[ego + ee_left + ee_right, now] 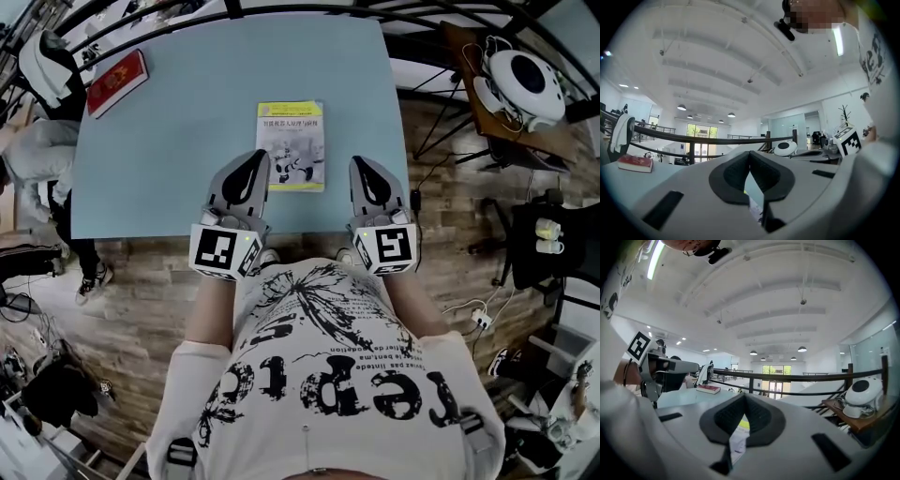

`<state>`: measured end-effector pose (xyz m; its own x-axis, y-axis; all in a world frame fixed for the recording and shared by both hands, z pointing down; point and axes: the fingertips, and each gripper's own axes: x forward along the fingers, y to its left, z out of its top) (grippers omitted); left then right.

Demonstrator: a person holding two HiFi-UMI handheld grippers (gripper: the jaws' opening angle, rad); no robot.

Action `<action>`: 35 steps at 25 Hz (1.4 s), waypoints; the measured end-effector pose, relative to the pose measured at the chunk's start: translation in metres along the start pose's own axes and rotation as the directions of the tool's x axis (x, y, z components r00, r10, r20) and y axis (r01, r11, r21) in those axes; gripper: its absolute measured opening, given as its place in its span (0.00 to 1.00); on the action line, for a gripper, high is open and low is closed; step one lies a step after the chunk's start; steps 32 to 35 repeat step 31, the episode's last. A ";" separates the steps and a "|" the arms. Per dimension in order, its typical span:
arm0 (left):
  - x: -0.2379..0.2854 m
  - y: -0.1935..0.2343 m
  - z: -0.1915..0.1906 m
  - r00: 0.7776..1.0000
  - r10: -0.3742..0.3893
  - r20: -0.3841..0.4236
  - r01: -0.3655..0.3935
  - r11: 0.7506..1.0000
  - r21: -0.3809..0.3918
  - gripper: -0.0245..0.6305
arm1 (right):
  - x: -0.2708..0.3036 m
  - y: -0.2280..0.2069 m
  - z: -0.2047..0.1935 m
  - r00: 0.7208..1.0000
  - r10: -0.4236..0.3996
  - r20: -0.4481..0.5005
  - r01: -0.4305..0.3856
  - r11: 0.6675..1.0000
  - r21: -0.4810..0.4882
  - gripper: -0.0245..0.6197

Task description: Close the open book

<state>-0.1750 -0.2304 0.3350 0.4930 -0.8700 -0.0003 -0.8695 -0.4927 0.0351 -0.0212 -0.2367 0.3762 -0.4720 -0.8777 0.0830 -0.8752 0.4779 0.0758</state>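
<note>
The yellow-and-white book [291,145] lies flat on the pale blue table [187,131], close to the near edge and roughly in front of the person. Only its cover shows, so I judge it already shut rather than open. Its long axis runs straight away from the person, with the short edges parallel to the table's near edge. The left gripper [255,161] and the right gripper [361,165] flank it, both pointing level out over the table. The book sits in the lane between them, slightly ahead of their tips. The left one is nearer: in the head view its tip overlaps the book's near left corner, while the right tip stands clear of the book's right edge with bare table between. Each gripper's own view shows its dark pads meeting at the tip with nothing pinched; the sliver of page colour below them is only the book seen past the jaws. Neither tool appears to touch the book. If the cover needs a final press, the left gripper has the shorter reach. A red book [117,82] lies well apart at the far left corner (no part of this job).
</note>
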 end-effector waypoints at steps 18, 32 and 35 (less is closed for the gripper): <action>-0.001 0.005 -0.008 1.000 -0.023 -0.017 0.022 1.000 -0.008 0.07 | 0.008 0.004 0.003 1.000 -0.002 -0.007 0.002 1.000 -0.008 0.05; -0.005 0.009 -0.010 1.000 -0.017 -0.021 0.017 1.000 -0.015 0.07 | 0.007 0.012 0.010 1.000 0.010 0.000 -0.010 1.000 -0.026 0.05; -0.005 0.009 -0.010 1.000 -0.017 -0.021 0.017 1.000 -0.015 0.07 | 0.007 0.012 0.010 1.000 0.010 0.000 -0.010 1.000 -0.026 0.05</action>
